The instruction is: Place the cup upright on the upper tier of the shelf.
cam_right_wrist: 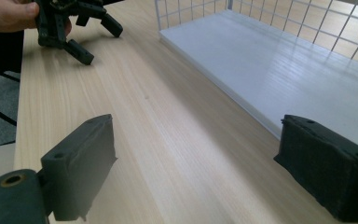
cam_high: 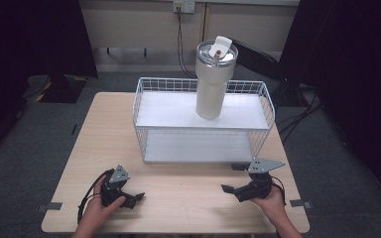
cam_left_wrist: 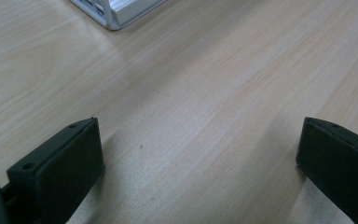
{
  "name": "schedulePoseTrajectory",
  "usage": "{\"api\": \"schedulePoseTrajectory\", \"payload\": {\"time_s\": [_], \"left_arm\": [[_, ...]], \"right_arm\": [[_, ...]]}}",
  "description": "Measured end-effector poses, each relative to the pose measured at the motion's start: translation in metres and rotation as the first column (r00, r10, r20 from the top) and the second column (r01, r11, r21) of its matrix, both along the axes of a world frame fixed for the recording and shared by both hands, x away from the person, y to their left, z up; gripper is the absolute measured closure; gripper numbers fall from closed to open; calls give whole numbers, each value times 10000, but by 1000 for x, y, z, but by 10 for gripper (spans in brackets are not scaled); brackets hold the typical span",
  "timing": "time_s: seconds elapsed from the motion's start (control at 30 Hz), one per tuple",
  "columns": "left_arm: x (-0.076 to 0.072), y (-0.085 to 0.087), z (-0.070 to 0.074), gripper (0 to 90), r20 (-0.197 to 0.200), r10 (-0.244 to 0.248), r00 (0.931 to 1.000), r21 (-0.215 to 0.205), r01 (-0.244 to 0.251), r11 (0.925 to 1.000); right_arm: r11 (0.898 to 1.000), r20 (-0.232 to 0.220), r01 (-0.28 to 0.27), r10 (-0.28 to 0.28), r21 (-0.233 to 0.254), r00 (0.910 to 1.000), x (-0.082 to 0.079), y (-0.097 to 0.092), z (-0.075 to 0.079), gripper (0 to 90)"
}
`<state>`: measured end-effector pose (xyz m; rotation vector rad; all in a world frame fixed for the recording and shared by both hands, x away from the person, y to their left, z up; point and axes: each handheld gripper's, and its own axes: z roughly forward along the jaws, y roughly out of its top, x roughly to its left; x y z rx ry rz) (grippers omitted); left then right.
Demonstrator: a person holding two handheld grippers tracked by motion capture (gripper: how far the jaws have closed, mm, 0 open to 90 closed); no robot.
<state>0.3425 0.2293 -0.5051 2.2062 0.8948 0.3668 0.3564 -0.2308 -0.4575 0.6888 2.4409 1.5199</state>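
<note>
Tumbler stands on wire rack as both grippers wait, jaws wide

Tumbler [cam_high: 213,82], cream-coloured with a clear lid and raised flip tab, stands upright on the top shelf of a white wire rack [cam_high: 149,106], right of the shelf's middle. The rack sits at the tabletop's [cam_high: 188,198] far edge, its lower shelf bare. Near the front left corner, a person's left hand [cam_high: 96,208] holds the left gripper [cam_high: 135,198] low over the wood, jaws spread wide with nothing between them. Near the front right corner, the right hand [cam_high: 273,201] holds the right gripper [cam_high: 230,191], jaws likewise wide apart and holding nothing, beside the rack's front edge. Both grippers point inward, well apart.
</note>
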Motion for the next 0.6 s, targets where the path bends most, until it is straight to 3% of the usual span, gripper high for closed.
{"api": "schedulePoseTrajectory", "payload": {"time_s": [0.6], "left_arm": [[0, 0, 0, 0, 2, 0, 10000, 3, 0, 10000]], "right_arm": [[9963, -358, -34, 3, -860, 9994, -2, -1, -23, 103]]}}
